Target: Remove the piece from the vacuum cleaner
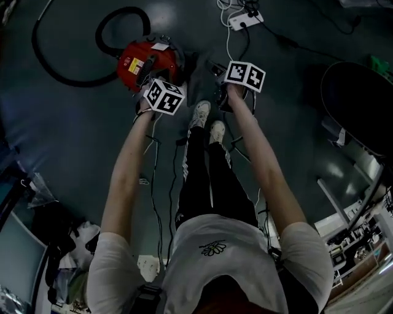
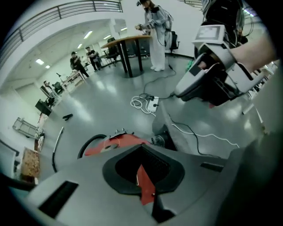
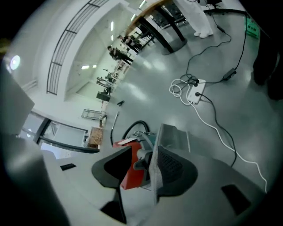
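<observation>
The red vacuum cleaner [image 1: 147,60] lies on the floor ahead of the person's feet, its black hose [image 1: 123,18] looped behind it. A dark grey piece [image 1: 201,78] stands against its right side. My left gripper [image 1: 149,83] is over the vacuum's near edge, and a red sliver of the vacuum [image 2: 145,184] sits in the narrow gap between its jaws. My right gripper [image 1: 222,92] is at the grey piece. That piece [image 3: 155,165] runs edge-on between the jaws, flat against the right pad, with the red body [image 3: 131,176] behind it.
A white power strip [image 1: 245,18] and its cables lie on the floor beyond the grippers. A dark round chair seat [image 1: 359,101] stands to the right. The person's shoes [image 1: 207,121] are just behind the vacuum. Other people stand by a table [image 2: 128,42] far off.
</observation>
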A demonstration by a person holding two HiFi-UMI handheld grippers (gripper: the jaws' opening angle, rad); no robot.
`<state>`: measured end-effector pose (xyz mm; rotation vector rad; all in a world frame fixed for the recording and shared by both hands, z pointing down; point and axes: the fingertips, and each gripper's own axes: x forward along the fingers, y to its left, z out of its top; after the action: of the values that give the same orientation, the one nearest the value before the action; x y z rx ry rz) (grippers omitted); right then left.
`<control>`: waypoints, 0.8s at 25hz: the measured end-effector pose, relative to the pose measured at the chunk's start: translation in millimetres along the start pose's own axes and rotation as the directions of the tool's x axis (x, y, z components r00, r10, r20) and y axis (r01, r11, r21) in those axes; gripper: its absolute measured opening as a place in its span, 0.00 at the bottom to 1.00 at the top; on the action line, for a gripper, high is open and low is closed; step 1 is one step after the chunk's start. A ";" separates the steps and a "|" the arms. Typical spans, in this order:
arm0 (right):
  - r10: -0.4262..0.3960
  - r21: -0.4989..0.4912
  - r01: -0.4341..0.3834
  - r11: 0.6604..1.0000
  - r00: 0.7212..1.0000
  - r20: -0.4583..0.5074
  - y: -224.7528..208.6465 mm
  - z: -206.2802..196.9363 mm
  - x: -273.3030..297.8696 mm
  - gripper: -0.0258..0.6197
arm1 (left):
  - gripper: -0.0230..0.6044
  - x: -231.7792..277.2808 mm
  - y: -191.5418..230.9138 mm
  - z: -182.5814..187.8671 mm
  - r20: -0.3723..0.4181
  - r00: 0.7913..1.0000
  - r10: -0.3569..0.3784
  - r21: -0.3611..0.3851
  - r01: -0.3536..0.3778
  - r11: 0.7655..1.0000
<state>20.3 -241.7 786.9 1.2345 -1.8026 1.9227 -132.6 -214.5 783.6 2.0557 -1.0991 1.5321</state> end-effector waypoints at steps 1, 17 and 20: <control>-0.026 0.000 0.026 1.000 0.999 -0.024 -8.2 -1.3 13.5 0.31 | 0.05 6.5 -4.1 -2.1 -0.014 1.000 -0.012 0.029 0.012 1.000; -0.259 -0.065 0.251 0.966 0.944 -0.202 -65.3 -24.5 92.1 0.08 | 0.05 35.3 -29.1 -29.8 -0.206 0.978 -0.017 0.254 0.070 0.965; -0.269 -0.107 0.251 0.962 0.938 -0.219 -72.5 -30.6 83.3 0.08 | 0.05 33.5 -28.4 -30.2 -0.212 0.977 0.000 0.266 0.058 0.962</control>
<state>4.8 -228.9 899.8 1.1069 -1.4994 1.7504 -127.0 -188.5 829.8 2.0050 -0.8145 1.9249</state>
